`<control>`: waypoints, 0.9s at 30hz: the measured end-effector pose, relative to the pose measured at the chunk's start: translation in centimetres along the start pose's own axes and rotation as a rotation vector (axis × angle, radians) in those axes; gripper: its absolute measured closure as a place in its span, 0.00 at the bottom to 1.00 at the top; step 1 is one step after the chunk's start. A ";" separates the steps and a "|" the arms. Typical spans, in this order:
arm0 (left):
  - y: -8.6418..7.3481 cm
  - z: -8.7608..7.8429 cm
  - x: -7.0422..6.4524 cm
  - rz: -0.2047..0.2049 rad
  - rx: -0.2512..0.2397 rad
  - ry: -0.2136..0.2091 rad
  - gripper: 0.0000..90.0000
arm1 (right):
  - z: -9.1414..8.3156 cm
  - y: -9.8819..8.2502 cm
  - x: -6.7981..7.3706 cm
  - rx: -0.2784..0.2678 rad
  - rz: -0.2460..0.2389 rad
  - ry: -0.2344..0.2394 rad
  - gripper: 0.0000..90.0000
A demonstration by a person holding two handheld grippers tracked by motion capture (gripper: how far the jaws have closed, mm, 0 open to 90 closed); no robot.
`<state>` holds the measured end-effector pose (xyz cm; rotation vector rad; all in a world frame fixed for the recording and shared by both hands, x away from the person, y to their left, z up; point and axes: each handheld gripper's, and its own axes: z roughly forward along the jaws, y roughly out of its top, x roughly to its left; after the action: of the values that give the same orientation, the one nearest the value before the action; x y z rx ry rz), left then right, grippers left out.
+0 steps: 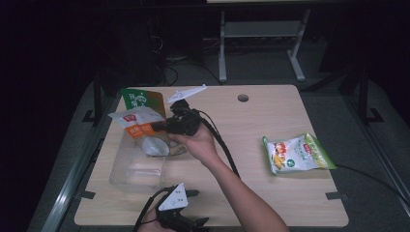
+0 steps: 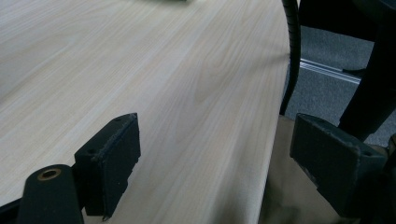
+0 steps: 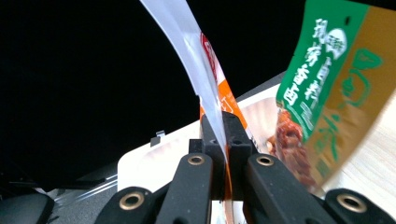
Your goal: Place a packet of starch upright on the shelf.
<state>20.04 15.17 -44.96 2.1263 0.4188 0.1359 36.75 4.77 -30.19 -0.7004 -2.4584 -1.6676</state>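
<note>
My right gripper is shut on a white and orange snack bag, holding it over the clear plastic bin at the table's left. In the right gripper view the bag stands edge-on, pinched between the two jaws. A green and brown snack bag leans behind the bin, and it is close on the right in the right gripper view. My left gripper rests at the table's near edge, open, with nothing between its jaws.
A white and green snack bag lies flat on the right side of the wooden table. A round cable hole sits near the far edge. Cables trail from both grippers. The floor beyond is dark.
</note>
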 end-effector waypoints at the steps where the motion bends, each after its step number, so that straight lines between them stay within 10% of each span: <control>1: 0.0 0.0 0.0 0.000 0.000 0.000 0.18 | 0.0 0.0 0.0 0.000 0.000 0.000 1.00; 27: -0.1 0.2 -0.2 -0.015 -0.001 -0.009 0.18 | 10.1 -1.5 -2.1 0.057 0.132 0.078 1.00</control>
<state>19.84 14.97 -45.12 2.1218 0.4297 0.1176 39.83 12.71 -36.18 -0.7568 -2.3418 -1.5420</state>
